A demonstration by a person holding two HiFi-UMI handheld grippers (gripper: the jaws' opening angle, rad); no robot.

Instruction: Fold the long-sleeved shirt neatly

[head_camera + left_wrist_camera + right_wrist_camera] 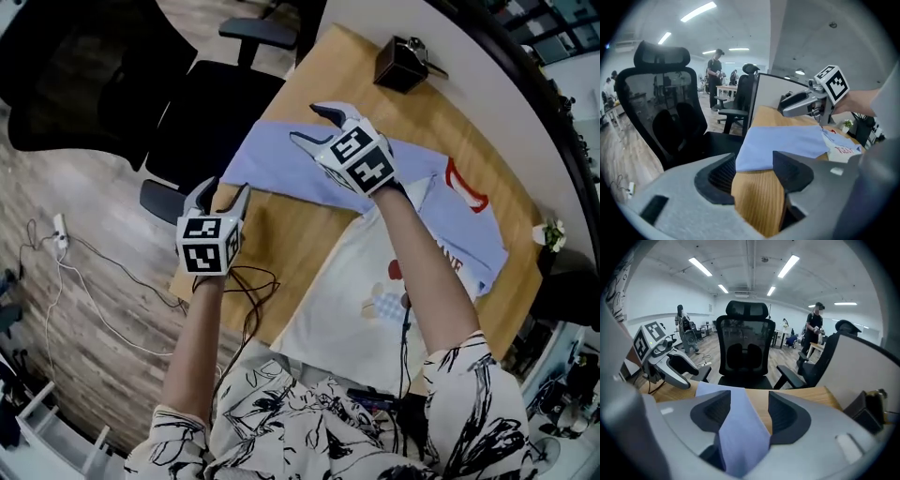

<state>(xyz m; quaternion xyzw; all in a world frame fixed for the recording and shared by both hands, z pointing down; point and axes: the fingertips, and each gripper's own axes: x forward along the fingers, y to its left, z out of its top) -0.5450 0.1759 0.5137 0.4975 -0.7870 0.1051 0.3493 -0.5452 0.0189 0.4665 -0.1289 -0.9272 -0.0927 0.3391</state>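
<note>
A long-sleeved shirt lies spread on the wooden table. Its body is white with a print and its sleeves are light blue. One blue sleeve stretches toward the table's left edge. My right gripper hovers over that sleeve; in the right gripper view the blue cloth runs between the jaws of the right gripper, which stand apart, no pad pressing on it. Near the left edge, my left gripper stands open. Bare wood shows between the left gripper's jaws, and the sleeve's end lies just ahead.
A black box sits at the table's far end. A black office chair stands left of the table, with cables on the floor. A small plant is at the right. People stand far off.
</note>
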